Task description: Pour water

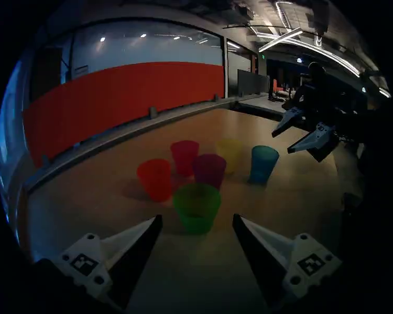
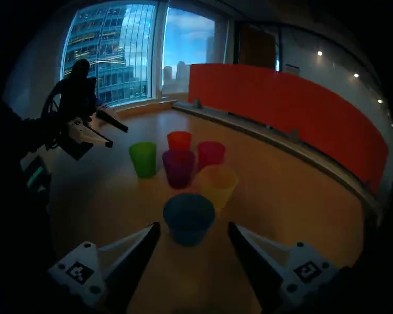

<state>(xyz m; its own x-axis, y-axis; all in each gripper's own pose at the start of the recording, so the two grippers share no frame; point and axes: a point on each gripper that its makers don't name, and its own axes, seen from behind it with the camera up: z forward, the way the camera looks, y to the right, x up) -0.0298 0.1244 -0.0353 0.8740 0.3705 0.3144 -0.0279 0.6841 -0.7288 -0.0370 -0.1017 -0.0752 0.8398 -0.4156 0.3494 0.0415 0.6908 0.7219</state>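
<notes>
Currently both grippers are unloaded. The left gripper (image 1: 196,216) has its fingers spread wide with nothing between the pads. The right gripper (image 2: 193,224) is spread equally wide and also holds nothing.

Six plastic cups stand in a loose cluster on the wooden table (image 1: 291,209), all upright with mouths up, so each long axis is vertical. I cannot tell from these views which cup, if any, holds water.

Left gripper view:
- The green cup (image 1: 196,206) is at 12 o'clock, just beyond the fingertips and centred on the gap. It is the nearest cup to this gripper.
- The red cup (image 1: 155,179) is at 11 o'clock behind it.
- The purple cup (image 1: 209,170) is at 12 o'clock behind it, with the pink cup (image 1: 184,156) and yellow cup (image 1: 229,153) farther back.

Right gripper view:
- The blue cup (image 2: 188,217) is at 12 o'clock, just beyond the fingertips and centred on the gap.
- The yellow cup is just behind it at 1 o'clock, very near or touching.

My judgement is that each gripper is lined up on its own cup: left on green, right on blue. A straight advance along 12 o'clock should bring the fingers to either side of the cup wall. The fingers close horizontally, across the vertical axis. The yellow cup's nearness to the blue one is the main clearance concern.
</notes>
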